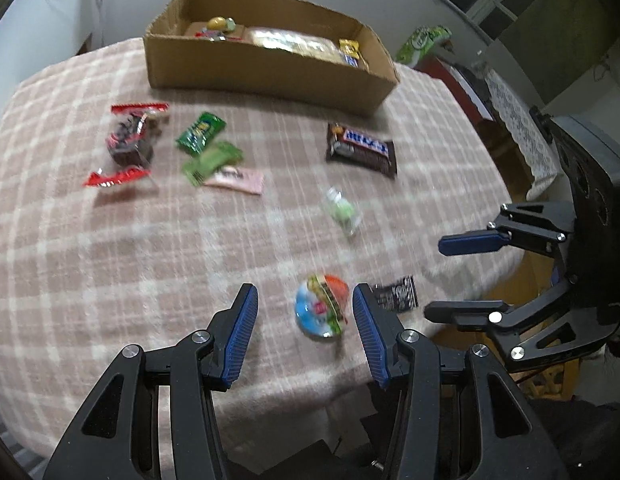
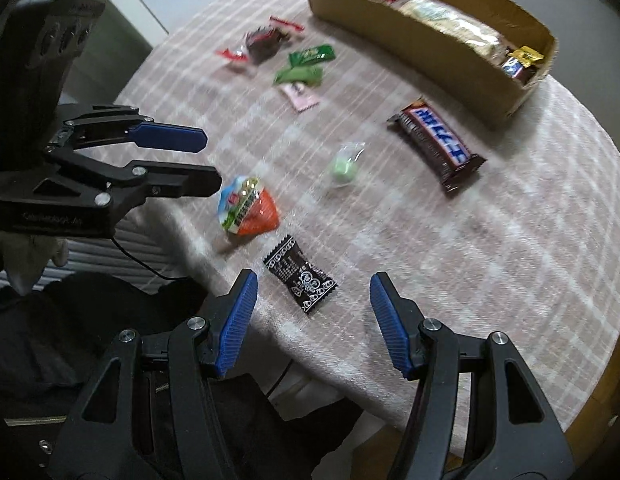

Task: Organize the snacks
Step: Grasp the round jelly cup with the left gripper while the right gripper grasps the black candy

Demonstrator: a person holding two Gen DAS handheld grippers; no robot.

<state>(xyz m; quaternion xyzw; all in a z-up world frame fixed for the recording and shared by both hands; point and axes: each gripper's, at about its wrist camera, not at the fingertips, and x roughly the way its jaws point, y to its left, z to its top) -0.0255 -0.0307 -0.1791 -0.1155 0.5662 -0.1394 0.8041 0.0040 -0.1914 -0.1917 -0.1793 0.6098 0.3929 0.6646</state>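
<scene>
**Snacks scattered on a checked cloth, both grippers spread**

The left gripper (image 1: 306, 334) has its ribbed blue pads apart, straddling a glossy, dome-shaped jelly cup (image 1: 323, 307) with an orange base that lies near the table's edge. The right gripper (image 2: 310, 322) is likewise spread wide, empty, just before a crinkled black candy sachet (image 2: 300, 278) with white patterning. Further in lie a brown Snickers bar (image 2: 438, 146), a clear-wrapped pale green sweet (image 2: 344, 166), two green foil packets (image 1: 208, 146), a flat pink sachet (image 1: 238, 180) and a red-ended clear bag of dark sweets (image 1: 128, 142). All rest on a fuzzy pink-and-white checked tablecloth (image 1: 110, 264). At the far side sits a shallow corrugated cardboard box (image 1: 270, 68), already holding several wrapped snacks.
</scene>
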